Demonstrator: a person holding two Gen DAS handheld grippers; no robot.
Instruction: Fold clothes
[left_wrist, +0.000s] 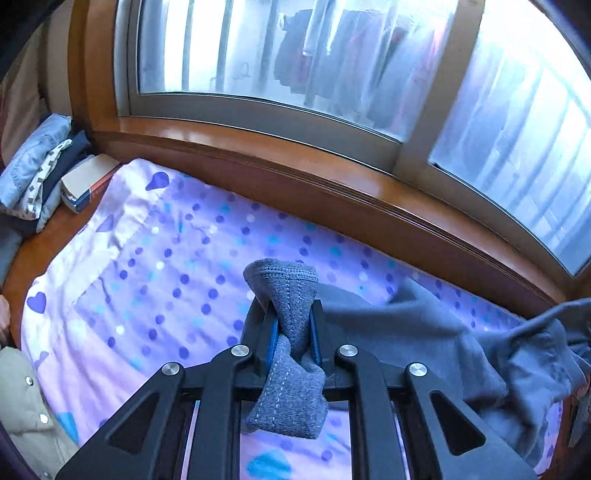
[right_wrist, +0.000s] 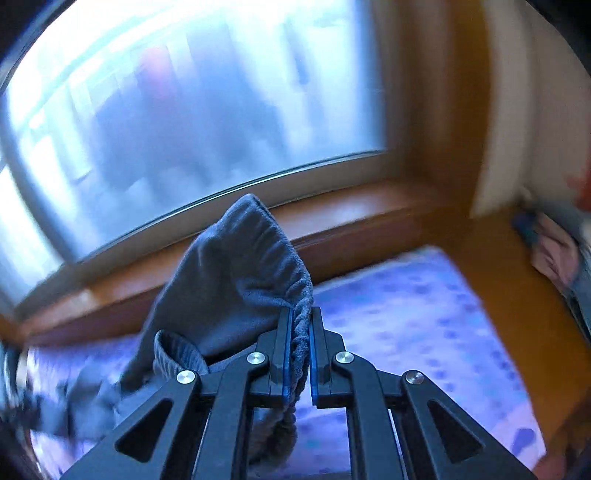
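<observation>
Two hand-held grippers each pinch the same grey garment (left_wrist: 424, 332). The left hand-held gripper (left_wrist: 293, 332) has its jaws nearly together, squeezing a thick knit edge with pale stitches. That edge looks like a cuff or hem, though it is hard to be sure. The right hand-held gripper (right_wrist: 301, 350) also has its jaws nearly together, on a bunched, stretchy band. That band may be the waist.

Holding two ends like this is likely meant to lift the garment and pull it straight, so it can go down flat for folding. The cloth between the two grips hangs loose and crumpled over the bed (left_wrist: 147, 258), which has a purple dotted sheet. The right view is blurry.

Further out sits a wooden sill (left_wrist: 295, 166) under a big window (left_wrist: 258, 55). At the far left of the bed lies a pile of clothes (left_wrist: 33, 166) beside a small box (left_wrist: 86, 181). No basket or bin shows here.
</observation>
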